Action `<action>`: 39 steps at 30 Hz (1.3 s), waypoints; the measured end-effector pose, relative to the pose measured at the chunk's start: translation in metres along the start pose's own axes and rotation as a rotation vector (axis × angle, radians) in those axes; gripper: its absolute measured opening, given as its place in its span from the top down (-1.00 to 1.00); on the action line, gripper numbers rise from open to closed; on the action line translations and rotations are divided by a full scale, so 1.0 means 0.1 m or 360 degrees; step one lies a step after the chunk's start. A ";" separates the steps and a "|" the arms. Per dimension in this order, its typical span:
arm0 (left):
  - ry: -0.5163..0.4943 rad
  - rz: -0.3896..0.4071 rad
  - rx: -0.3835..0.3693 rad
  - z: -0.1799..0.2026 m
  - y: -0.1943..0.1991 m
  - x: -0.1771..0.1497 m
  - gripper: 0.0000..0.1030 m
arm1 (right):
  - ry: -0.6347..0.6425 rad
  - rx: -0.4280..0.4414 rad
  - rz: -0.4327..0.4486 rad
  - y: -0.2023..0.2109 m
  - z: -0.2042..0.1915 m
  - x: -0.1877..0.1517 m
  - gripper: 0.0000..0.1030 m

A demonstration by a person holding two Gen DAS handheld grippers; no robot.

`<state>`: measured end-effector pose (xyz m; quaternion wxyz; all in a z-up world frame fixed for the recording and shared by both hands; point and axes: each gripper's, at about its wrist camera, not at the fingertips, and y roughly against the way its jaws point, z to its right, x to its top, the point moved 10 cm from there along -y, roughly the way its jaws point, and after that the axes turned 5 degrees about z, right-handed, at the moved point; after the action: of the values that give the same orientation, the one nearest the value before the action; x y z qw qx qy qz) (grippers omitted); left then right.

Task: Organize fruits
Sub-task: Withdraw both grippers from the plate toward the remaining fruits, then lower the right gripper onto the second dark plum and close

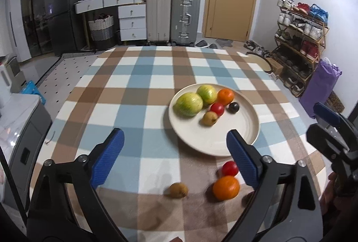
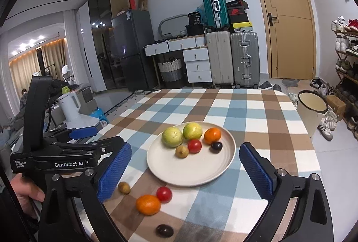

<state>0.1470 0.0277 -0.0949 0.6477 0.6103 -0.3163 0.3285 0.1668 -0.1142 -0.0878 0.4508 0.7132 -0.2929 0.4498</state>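
A cream plate on the checked tablecloth holds two green fruits, an orange, a red fruit, a dark plum and a small brown fruit. Loose on the cloth in front of the plate lie a red fruit, an orange, a brown fruit and a dark plum. My left gripper hangs open above the cloth, left of the plate, with nothing between its fingers. My right gripper is open and empty too, facing the plate.
The table's far edge drops to the floor. A cream bin stands by the table's far right corner, a shoe rack beyond it. A white kettle and an appliance sit off the left edge.
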 end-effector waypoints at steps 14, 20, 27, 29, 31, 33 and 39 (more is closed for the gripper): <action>0.0158 -0.0062 0.0087 -0.37 0.17 -0.55 -0.97 | -0.0008 0.0028 -0.0103 0.17 -0.19 -0.43 -0.99; 0.0173 -0.0102 0.0095 -0.44 0.21 -0.82 -0.97 | -0.0054 0.0078 -0.0190 0.08 -0.26 -0.65 -0.99; 0.0150 -0.0152 0.0083 -0.43 0.18 -1.10 -0.97 | -0.0108 0.0086 -0.0258 -0.01 -0.27 -0.92 -0.99; 0.0149 -0.0169 0.0077 -0.43 0.16 -1.17 -0.97 | -0.0106 0.0081 -0.0276 -0.02 -0.27 -0.99 -0.99; 0.0154 -0.0186 0.0072 -0.43 0.13 -1.23 -0.97 | -0.0109 0.0062 -0.0292 -0.03 -0.25 -1.05 -0.99; 0.0161 -0.0201 0.0060 -0.42 0.11 -1.28 -0.97 | -0.0110 0.0042 -0.0305 -0.05 -0.22 -1.11 -0.99; 0.0126 -0.0227 0.0052 -0.38 0.04 -1.38 -0.97 | -0.0088 0.0043 -0.0309 -0.09 -0.20 -1.22 -0.99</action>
<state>0.0634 0.0602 -0.2061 0.6715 0.6282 -0.2408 0.3107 0.1149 -0.0913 -0.1975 0.4742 0.7564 -0.2287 0.3882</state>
